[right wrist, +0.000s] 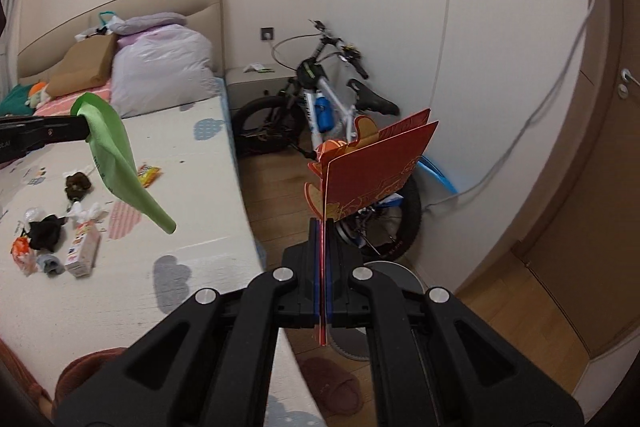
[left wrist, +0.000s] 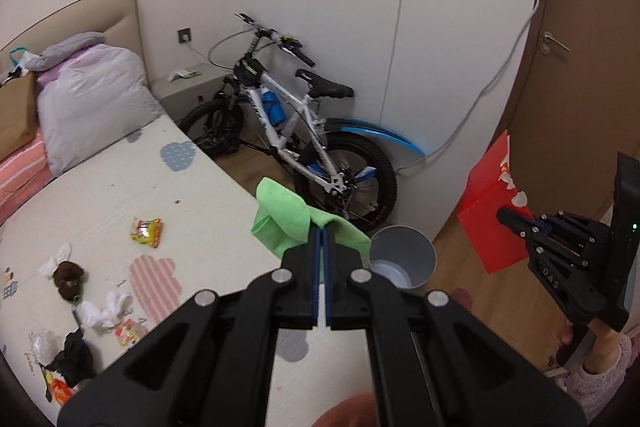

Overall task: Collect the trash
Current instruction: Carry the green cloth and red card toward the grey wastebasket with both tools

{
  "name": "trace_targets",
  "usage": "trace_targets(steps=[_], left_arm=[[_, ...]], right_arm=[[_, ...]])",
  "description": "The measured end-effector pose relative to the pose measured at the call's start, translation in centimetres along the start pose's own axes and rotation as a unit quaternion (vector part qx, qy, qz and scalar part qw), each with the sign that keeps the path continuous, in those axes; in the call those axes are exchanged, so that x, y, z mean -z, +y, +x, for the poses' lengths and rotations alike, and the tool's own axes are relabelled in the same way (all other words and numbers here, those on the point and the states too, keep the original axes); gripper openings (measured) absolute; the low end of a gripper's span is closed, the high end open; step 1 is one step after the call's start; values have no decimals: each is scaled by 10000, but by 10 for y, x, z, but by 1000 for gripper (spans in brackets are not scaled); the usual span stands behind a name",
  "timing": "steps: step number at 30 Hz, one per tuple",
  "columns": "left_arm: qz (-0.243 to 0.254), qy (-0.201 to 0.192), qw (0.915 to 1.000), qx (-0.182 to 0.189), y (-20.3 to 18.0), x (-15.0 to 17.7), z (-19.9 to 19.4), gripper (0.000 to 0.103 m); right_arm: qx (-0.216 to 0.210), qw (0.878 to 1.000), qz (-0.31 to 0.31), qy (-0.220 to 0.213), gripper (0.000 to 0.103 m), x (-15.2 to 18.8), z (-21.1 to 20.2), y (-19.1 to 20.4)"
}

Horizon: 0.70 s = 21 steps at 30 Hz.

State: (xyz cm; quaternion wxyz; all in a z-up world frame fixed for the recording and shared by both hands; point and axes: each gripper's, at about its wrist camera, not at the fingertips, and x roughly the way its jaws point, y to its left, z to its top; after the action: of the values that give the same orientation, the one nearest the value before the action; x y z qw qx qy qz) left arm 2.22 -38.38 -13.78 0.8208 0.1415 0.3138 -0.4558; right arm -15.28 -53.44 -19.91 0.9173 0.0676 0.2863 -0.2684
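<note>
My left gripper (left wrist: 323, 227) is shut on a green cloth (left wrist: 286, 221), which hangs over the bed's edge; the same green cloth (right wrist: 116, 163) and left gripper (right wrist: 86, 129) show at the left of the right wrist view. My right gripper (right wrist: 323, 223) is shut on a red paper envelope (right wrist: 376, 171) with gold print, held above the floor. In the left wrist view that red envelope (left wrist: 490, 223) and right gripper (left wrist: 504, 217) are at the right. A grey trash bin (left wrist: 402, 255) stands on the floor beside the bed, just past the cloth. In the right wrist view the trash bin (right wrist: 394, 277) is below the fingers.
Litter lies on the bed mat (left wrist: 192, 219): a yellow snack wrapper (left wrist: 147, 231), white tissues (left wrist: 106, 309), a brown clump (left wrist: 70, 277), a black rag (left wrist: 74, 355), a small carton (right wrist: 82, 253). A bicycle (left wrist: 296, 131) leans on the wall. A slipper (right wrist: 334, 385) lies on the floor. A door (left wrist: 576, 75) is at the right.
</note>
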Motion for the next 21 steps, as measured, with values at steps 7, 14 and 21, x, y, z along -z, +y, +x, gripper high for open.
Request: trace_targets(steps=[7, 14, 21], left_arm=[[425, 398, 9965, 605, -56, -17, 109, 2], [830, 789, 9890, 938, -97, -15, 213, 2], [1095, 1168, 9811, 1085, -107, -10, 299, 2]], right_arm=[[447, 9966, 636, 282, 1, 25, 72, -70], [602, 9869, 1302, 739, 1, 60, 161, -110], [444, 9824, 1454, 1085, 1, 100, 229, -127]])
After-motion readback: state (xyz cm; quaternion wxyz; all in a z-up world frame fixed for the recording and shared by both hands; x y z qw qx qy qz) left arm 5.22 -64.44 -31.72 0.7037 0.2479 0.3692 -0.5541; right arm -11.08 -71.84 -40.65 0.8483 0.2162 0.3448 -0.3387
